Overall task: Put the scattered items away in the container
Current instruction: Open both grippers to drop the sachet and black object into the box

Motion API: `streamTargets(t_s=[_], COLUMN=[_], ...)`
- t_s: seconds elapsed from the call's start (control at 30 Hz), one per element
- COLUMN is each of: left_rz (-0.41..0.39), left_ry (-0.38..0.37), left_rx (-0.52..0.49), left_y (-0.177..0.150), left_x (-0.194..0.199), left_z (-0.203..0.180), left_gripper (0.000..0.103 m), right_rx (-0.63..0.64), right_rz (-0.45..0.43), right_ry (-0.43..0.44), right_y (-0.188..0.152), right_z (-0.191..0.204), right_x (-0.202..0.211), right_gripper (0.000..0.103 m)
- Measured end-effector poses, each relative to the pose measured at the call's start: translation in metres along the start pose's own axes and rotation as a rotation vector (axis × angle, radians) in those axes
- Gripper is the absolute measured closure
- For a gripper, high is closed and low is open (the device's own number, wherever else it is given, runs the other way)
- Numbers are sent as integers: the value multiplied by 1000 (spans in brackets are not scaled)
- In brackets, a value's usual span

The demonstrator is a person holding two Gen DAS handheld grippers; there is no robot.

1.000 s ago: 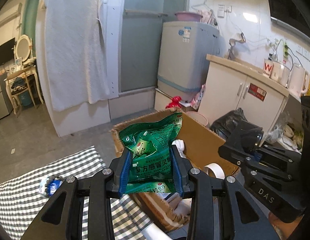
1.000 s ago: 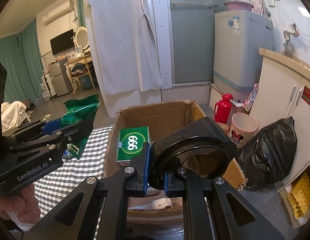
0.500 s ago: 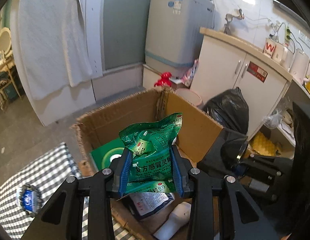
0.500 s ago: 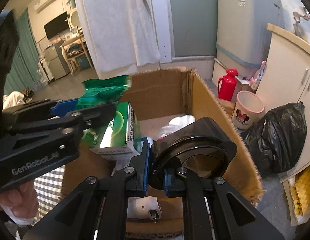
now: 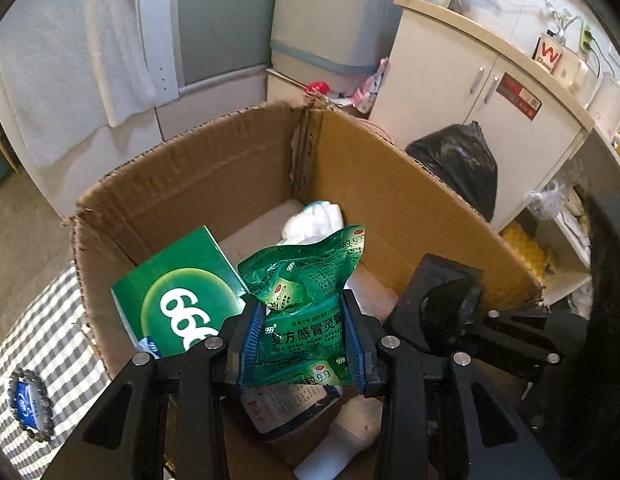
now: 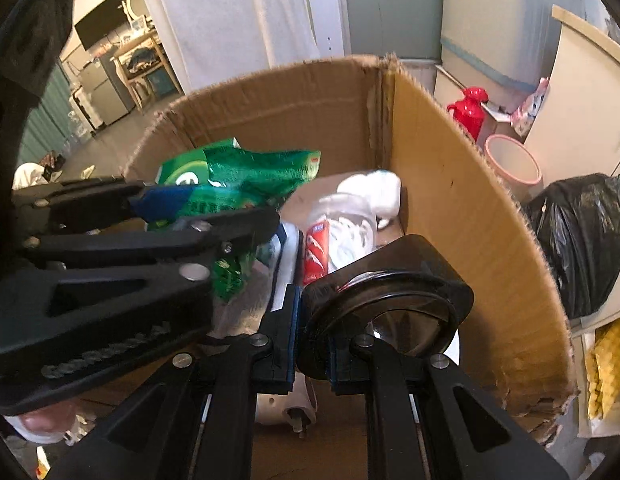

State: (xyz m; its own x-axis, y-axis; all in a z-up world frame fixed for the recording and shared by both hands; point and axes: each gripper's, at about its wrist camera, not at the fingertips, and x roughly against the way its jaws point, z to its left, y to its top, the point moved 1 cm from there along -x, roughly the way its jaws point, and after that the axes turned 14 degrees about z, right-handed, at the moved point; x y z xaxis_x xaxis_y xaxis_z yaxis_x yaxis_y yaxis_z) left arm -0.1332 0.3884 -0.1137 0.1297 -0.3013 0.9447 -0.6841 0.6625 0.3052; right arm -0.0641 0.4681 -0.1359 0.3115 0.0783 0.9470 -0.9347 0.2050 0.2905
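My left gripper pinches the green packet at lower centre of its view, over the open box. My right gripper clamps a black holder low in its view, inside the box.

Both wrist cams look fwd, close over the cardboard box, shared.

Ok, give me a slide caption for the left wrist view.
Left gripper holds a green packet above the open cardboard box.
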Motion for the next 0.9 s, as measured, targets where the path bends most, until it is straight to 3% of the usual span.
streamTargets(t_s=[0.2, 0.27, 0.3, 0.33, 0.37, 0.73, 0.9], left_rz=[13, 9, 7, 5, 1, -98, -142], left_ry=[12, 5, 4, 8, 10, 18, 25], left_rx=[-13, -8, -6, -3, 2, 36, 65], left_y=[0, -1, -1, -1, -1, -12, -24], left_x=[0, 1, 2, 3, 5, 49, 73], left_z=[-1, 0, 1, 1, 1, 7, 16], left_gripper=[62, 57, 50, 41, 37, 35, 31], right_rx=[-9, -18, -24, -26, -24, -22, -26], right_rz=[9, 7, 4, -3, -12, -117, -174], right_ry=[-1, -10, -16, -21, -25, -39, -44], right_y=[1, 0, 0, -1, -3, -12, -17], right_z=[4, 4, 5, 6, 7, 19, 29], right_x=[0, 2, 5, 8, 12, 50, 69], right_gripper=[92, 77, 69, 55, 48, 47, 40])
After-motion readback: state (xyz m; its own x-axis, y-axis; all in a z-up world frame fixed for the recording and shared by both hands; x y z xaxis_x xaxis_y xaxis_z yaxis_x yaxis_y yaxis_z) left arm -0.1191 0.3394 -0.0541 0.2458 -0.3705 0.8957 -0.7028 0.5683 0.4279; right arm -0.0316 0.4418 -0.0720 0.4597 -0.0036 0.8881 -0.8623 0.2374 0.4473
